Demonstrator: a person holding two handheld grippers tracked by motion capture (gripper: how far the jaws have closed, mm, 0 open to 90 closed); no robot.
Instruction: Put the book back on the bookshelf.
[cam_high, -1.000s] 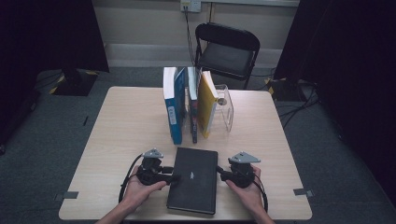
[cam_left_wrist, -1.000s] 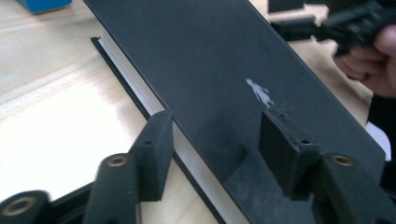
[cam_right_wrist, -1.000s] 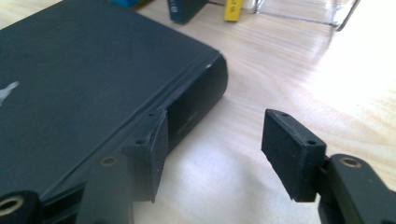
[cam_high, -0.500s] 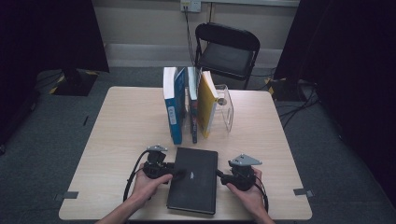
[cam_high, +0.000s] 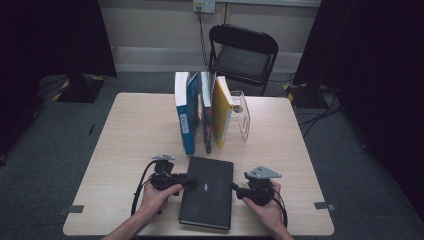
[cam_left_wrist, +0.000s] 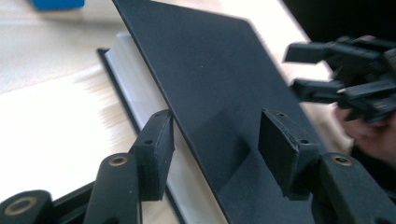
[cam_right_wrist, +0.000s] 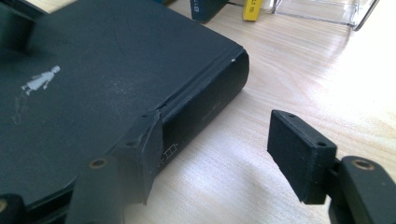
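A black hardcover book lies flat near the table's front edge. At its left edge my left gripper straddles the raised front cover. One pad sits under the cover's edge; the other stands off above it. These jaws have just been closing, and the cover is not pinched. My right gripper is at the spine side, open. One of its fingers leans on the spine and the other hangs over bare table. Its jaws have been opening.
A blue book, a dark book and a yellow book stand upright mid-table, beside a clear acrylic holder. A black folding chair stands behind the wooden table.
My left gripper has crept slightly away from the front edge along the book's left side. The book and the right hand stay where they were.
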